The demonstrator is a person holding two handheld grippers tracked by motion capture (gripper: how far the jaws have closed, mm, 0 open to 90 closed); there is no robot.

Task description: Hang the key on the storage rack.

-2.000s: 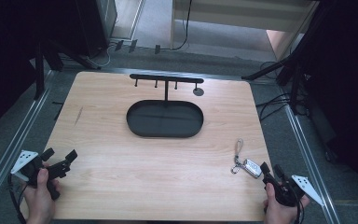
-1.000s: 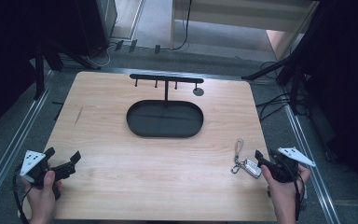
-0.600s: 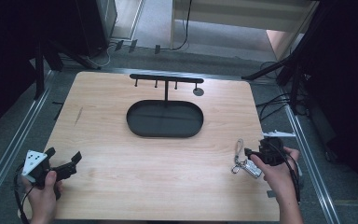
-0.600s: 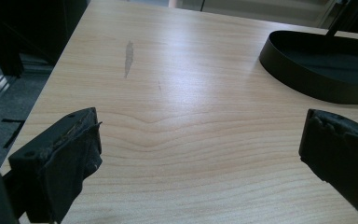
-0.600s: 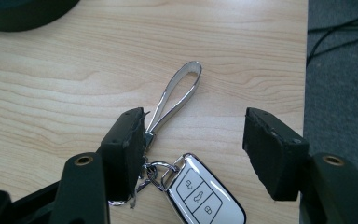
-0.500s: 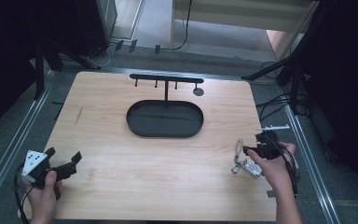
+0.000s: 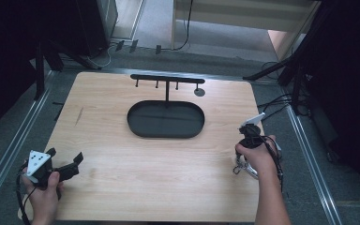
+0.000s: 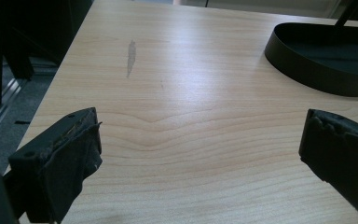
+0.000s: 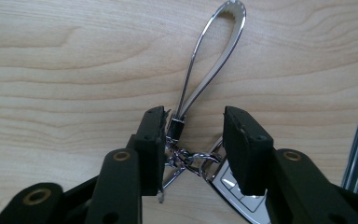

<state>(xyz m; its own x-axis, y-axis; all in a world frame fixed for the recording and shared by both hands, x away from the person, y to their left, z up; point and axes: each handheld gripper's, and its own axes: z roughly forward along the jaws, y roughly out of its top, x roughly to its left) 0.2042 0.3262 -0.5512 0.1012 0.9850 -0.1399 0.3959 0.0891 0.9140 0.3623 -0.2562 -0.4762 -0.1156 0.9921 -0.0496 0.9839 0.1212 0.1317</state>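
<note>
A silver keychain (image 9: pixel 214 60) with a long loop, a short chain and a key fob (image 9: pixel 233 196) lies on the wooden table near its right edge (image 7: pixel 241 168). My right gripper (image 9: pixel 193 116) points down over it, jaws straddling the loop's base and chain. They have just been closing; the left pad is at the clasp and the right pad stands apart. In the high view the right gripper (image 7: pixel 246 157) sits under the person's hand. My left gripper (image 7: pixel 65 153) rests at the near left, open wide (image 8: pixel 200 135) over bare wood.
A black oval tray (image 7: pixel 131 119) sits mid-table, with a black hook rack (image 7: pixel 167 78) rising behind it. The tray's rim (image 8: pixel 307 74) is at the upper right of the left gripper view. Metal rails and cables flank the table.
The right hand came in from the near right corner, farther onto the table, and stands over the keychain. Its jaws have narrowed around the chain. The left hand has stayed put.
</note>
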